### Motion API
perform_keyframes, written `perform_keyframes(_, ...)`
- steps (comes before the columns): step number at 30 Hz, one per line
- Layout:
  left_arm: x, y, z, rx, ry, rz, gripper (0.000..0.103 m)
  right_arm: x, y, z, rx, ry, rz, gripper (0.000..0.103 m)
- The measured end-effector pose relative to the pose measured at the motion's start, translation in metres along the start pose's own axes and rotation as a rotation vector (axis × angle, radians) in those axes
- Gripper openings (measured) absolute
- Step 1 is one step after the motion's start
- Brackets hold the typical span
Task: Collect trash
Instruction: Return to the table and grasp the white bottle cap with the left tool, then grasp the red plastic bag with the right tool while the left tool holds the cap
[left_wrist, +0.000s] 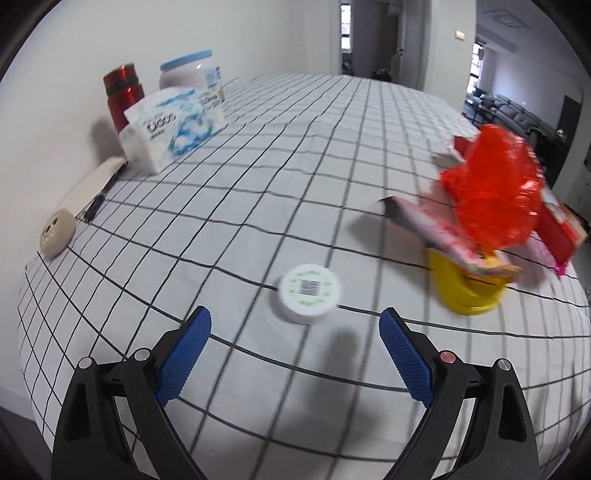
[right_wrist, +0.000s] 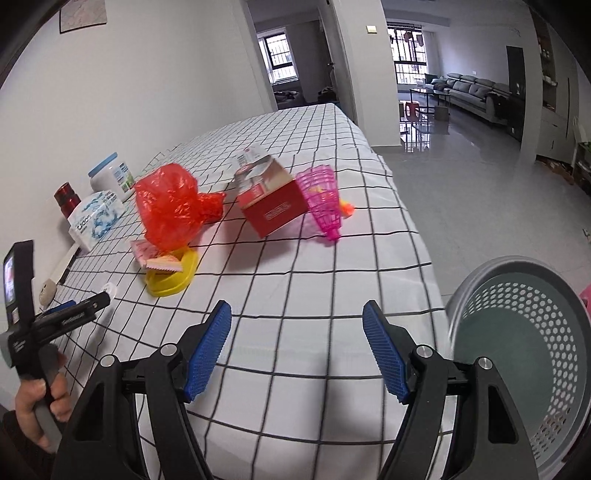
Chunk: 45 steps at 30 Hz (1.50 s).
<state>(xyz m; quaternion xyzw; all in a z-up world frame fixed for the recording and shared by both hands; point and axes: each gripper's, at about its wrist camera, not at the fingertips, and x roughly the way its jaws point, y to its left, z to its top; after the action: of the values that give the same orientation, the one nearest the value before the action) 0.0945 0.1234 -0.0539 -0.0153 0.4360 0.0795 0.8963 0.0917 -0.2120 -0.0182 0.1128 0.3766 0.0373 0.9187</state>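
Both my claws are over the near end of the table (right_wrist: 332, 155), which is covered in a white cloth with a black grid. My left gripper (left_wrist: 295, 325) has its blue pads spread wide with nothing between them; a white round lid (left_wrist: 309, 294) with a printed code on top lies flat on the cloth just ahead of the gap, a little toward the right pad, not touching either. My right gripper (right_wrist: 297, 317) is likewise wide open and holds nothing, hanging above bare cloth near the table's front edge. Trash sits in a loose cluster mid-table: a crumpled red plastic bag (right_wrist: 171, 205) rests on pink wrappers (right_wrist: 153, 258) that lie over a yellow dish (right_wrist: 173, 278); just right of the bag is a red carton (right_wrist: 271, 201) tilted on its side, and touching its right side a pink mesh basket (right_wrist: 323, 195) lying tipped over, with something orange beside it that I cannot make out. A grey perforated bin (right_wrist: 524, 354) stands off the table's right edge, close to my right claw. Along the wall on the left: a red flask (left_wrist: 122, 94), a white tub with a blue lid (left_wrist: 190, 72), a tissue pack (left_wrist: 175, 123), and a small beige round thing (left_wrist: 57, 232). Left view is motion-blurred on its right side.
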Motion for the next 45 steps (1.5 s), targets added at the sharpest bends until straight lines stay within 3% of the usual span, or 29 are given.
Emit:
perform_keyframes(5,0.011,0.003,0.001,0.006,0.026,-0.017,0.087,-0.001,0.014,0.0,-0.025,0.002,0.007,0.07)
perform_keyframes(11,0.018,0.002,0.006,0.014,0.04,-0.045,0.074,0.004,0.026,0.002,-0.042,0.013,0.023,0.07)
perform_keyframes(19,0.016,-0.005,0.009,0.047,0.014,-0.082,0.038,0.017,0.048,0.012,-0.076,0.018,0.054,0.071)
perform_keyframes(30,0.006,-0.001,0.008,0.045,-0.047,-0.088,0.038,0.047,0.103,0.047,-0.163,0.014,0.114,0.071)
perform_keyframes(45,0.005,0.013,0.011,-0.004,-0.062,-0.129,0.038,0.102,0.147,0.087,-0.208,0.031,0.085,0.073)
